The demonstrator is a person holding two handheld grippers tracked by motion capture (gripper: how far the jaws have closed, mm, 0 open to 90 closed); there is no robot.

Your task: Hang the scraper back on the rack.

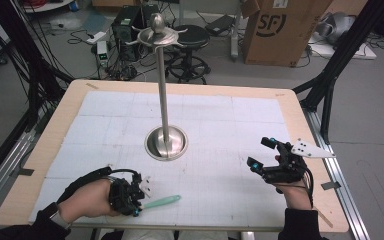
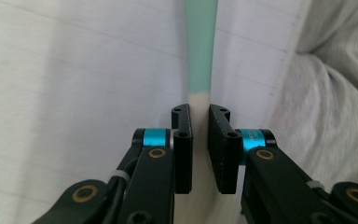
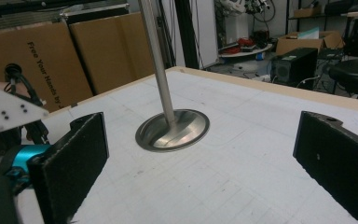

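- Spatula (image 1: 161, 202): mint-green with a pale cream end, lying flat near the front edge of the surface (image 1: 45, 145), on the white gridded sheet (image 1: 205, 115). Green end points to the right in the high view, toward the middle of the front edge.
- In the left tool's view I see the spatula (image 2: 200, 51) running straight away from the camera; the cream part sits between the two black pads, the green part stretches beyond them.
- Left tool (image 1: 136, 196): clenched on the cream end of the spatula. Pads (image 2: 182, 140) stand close on either side of it with barely any gap visible. It sits low, at the sheet, at the front left of the surface.
- My left hand (image 1: 87, 200) wraps the tool body; dark sleeve comes in from the bottom edge.
- Grey fabric (image 2: 335, 102) lies at the right in the left tool's view, just beside the sheet.
- Right tool (image 1: 261, 152): released, jaws wide apart, nothing between them. Held above the front right of the sheet, well apart from the spatula, pointing toward the stand.
- In its own view the right tool (image 3: 200, 154) frames bare sheet between its two black pads.
- Metal stand (image 1: 165, 142): round dished base at mid-sheet, thin upright pole, hooked top. Its base (image 3: 173, 130) lies ahead of the right tool, clear of it.
- Beyond the surface: cardboard box (image 1: 280, 30), black stool (image 1: 192, 37), cables on the floor.
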